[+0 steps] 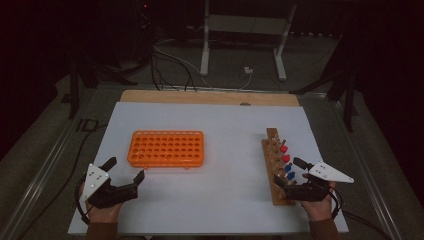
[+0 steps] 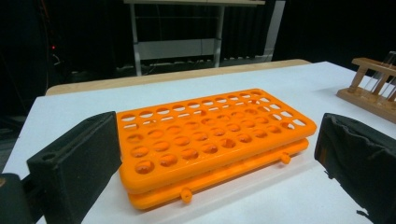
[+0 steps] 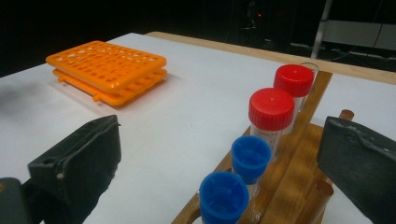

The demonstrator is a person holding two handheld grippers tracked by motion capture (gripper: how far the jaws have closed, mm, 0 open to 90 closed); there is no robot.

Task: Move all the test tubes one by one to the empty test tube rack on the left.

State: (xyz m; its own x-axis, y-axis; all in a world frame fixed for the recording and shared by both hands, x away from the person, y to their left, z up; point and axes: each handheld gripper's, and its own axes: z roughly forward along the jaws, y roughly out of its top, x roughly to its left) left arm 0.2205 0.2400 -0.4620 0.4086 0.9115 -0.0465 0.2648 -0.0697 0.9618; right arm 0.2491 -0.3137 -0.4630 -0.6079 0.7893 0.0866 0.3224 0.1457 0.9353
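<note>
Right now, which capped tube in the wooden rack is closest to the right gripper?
The near blue-capped tube, at the row's front end between the right gripper fingers. The second blue and two red-capped tubes stand farther along the wooden rack.

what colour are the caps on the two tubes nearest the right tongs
Blue screw caps, clearest in the right gripper view.

Between the left gripper's jaws lies an orange rack (image 2: 212, 140) of smooth, glossy plastic. Between the right gripper's jaws, a varnished wooden stand (image 3: 285, 172) holds clear tubes with ribbed plastic caps (image 3: 251, 156).
</note>
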